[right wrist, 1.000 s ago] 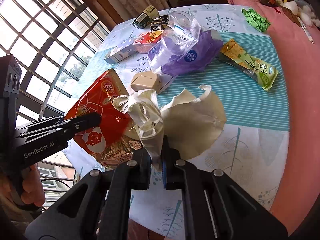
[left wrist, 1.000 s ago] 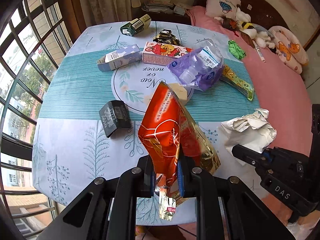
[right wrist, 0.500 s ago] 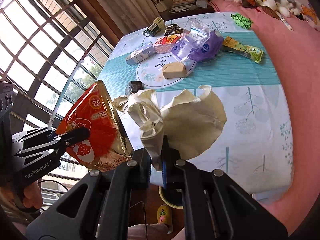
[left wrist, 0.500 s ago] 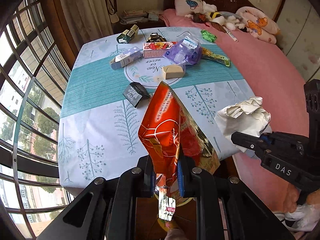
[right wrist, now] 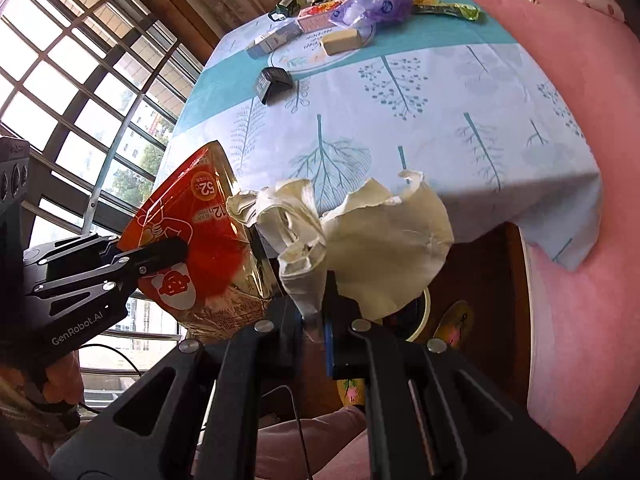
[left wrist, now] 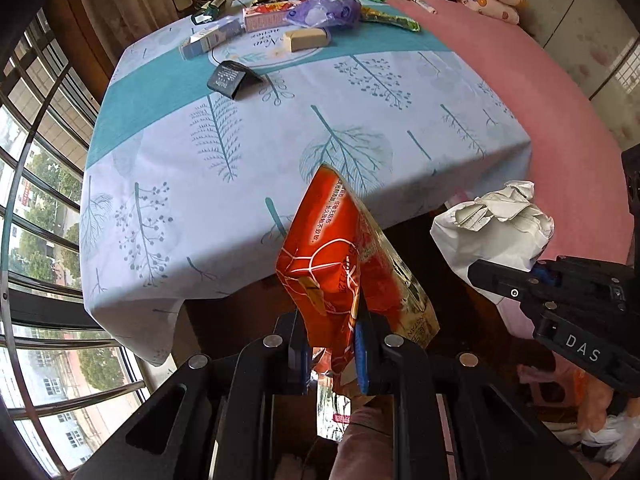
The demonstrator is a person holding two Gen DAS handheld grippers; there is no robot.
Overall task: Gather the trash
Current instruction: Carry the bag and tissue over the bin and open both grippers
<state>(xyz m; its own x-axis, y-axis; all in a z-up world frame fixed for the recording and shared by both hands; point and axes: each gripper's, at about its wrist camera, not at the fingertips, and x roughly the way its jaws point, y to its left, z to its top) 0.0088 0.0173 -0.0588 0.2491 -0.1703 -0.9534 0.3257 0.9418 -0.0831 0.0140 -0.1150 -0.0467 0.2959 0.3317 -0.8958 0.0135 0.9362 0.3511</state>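
My left gripper [left wrist: 332, 344] is shut on a red and gold snack bag [left wrist: 340, 264], held in the air off the table's near edge. The bag also shows in the right wrist view [right wrist: 192, 248], with the left gripper [right wrist: 160, 254] clamped on it. My right gripper [right wrist: 316, 320] is shut on a crumpled white paper wrapper [right wrist: 372, 248], held beside the bag, below the table edge. The wrapper also shows in the left wrist view [left wrist: 496, 228], with the right gripper [left wrist: 504, 284] under it.
More trash lies at the far side of the table [left wrist: 280, 140]: a black packet [left wrist: 230, 78], a tan block [left wrist: 306, 38], a purple plastic bag [left wrist: 324, 10], carton boxes [left wrist: 212, 36], a green-yellow wrapper [left wrist: 390, 20]. A pink bed [left wrist: 560, 100] is right. A window grille [left wrist: 36, 200] is left.
Both grippers have pulled back and down from the table with the bag and the wrapper. The table now lies farther away and its near edge is in view.
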